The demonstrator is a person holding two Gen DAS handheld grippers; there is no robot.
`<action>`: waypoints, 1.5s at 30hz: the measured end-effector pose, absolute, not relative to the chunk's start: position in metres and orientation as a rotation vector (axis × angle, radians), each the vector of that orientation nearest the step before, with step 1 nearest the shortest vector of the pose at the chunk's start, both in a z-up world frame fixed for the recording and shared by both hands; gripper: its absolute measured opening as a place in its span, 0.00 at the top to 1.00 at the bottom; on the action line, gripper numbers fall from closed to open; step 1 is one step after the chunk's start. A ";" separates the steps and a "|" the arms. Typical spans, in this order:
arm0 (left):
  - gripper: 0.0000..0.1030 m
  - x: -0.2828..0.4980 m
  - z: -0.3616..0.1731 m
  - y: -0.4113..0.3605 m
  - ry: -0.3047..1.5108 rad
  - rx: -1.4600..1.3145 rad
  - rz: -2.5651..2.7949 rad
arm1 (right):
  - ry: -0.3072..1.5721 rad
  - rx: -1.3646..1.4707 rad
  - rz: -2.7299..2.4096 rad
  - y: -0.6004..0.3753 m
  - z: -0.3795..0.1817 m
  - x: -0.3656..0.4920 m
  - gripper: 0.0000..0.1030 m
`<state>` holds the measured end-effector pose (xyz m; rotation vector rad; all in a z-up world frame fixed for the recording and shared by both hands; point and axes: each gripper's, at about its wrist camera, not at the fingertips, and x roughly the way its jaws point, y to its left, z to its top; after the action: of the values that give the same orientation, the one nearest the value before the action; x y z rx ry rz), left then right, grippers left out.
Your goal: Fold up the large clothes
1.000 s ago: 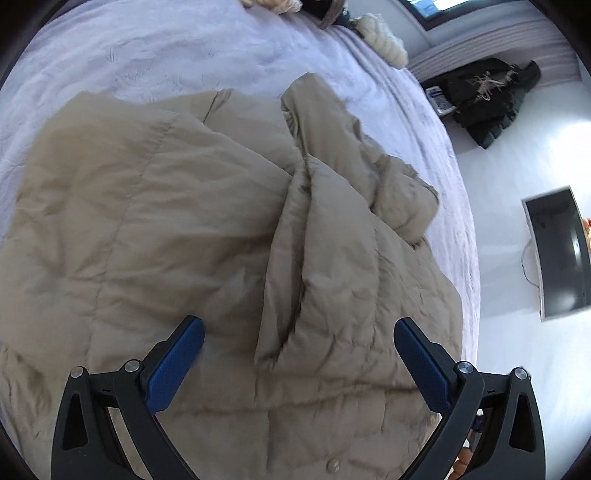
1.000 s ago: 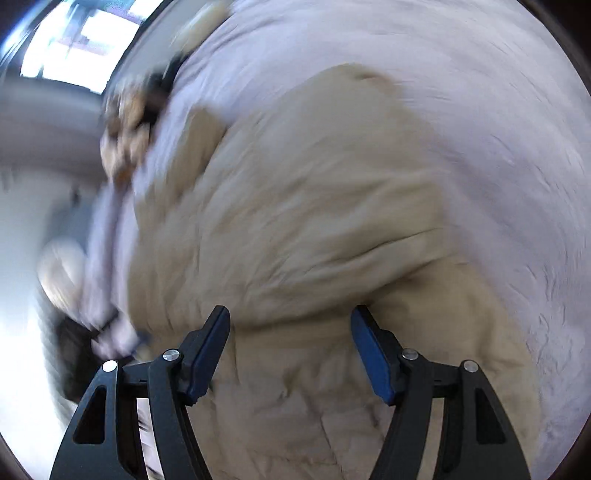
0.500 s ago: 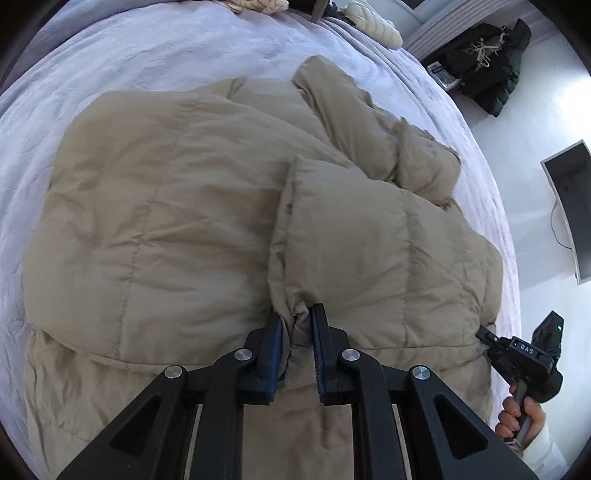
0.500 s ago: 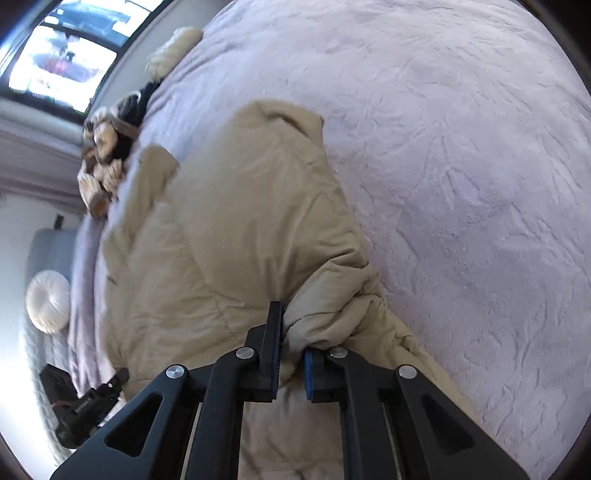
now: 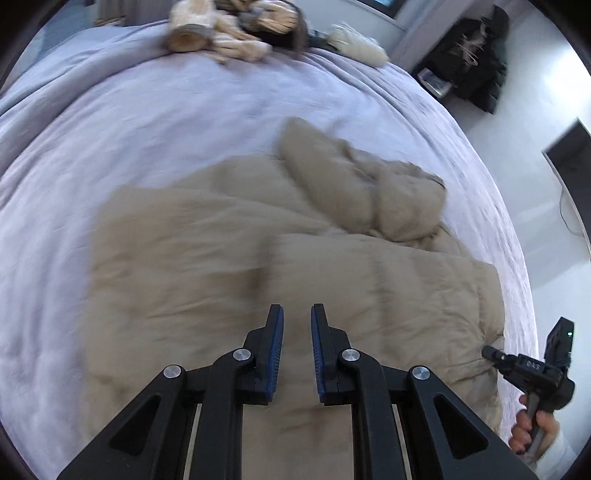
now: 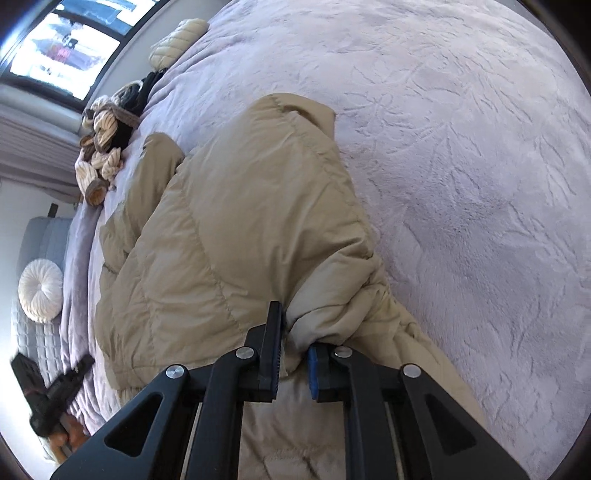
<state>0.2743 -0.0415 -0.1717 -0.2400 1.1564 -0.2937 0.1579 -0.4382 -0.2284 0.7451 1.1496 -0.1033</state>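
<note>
Right fingers [image 6: 274, 347] pinch a jacket [image 6: 240, 221] fold but are easing open; left fingers [image 5: 275, 343] nearly together, grip unclear. Mid-fold, I think: next, regrip and carry the fold forward.

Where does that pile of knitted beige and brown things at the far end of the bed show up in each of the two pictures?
Left wrist view: the knitted pile lies at the top edge, middle, beyond the tan puffy coat.
Right wrist view: the knitted pile sits at the left, upper half, under the window.
Shared landmark: the coat on the lilac bedspread, with its sleeve pointing toward the pile.
</note>
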 end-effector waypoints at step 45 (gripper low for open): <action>0.84 0.291 -0.233 -0.074 1.210 -0.155 -0.211 | 1.085 0.322 -0.167 -0.434 -0.198 0.142 0.76</action>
<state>0.2912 -0.0736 -0.2333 -0.1546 1.2097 -0.2114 0.1424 -0.4339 -0.1977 0.3221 1.0854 -0.1672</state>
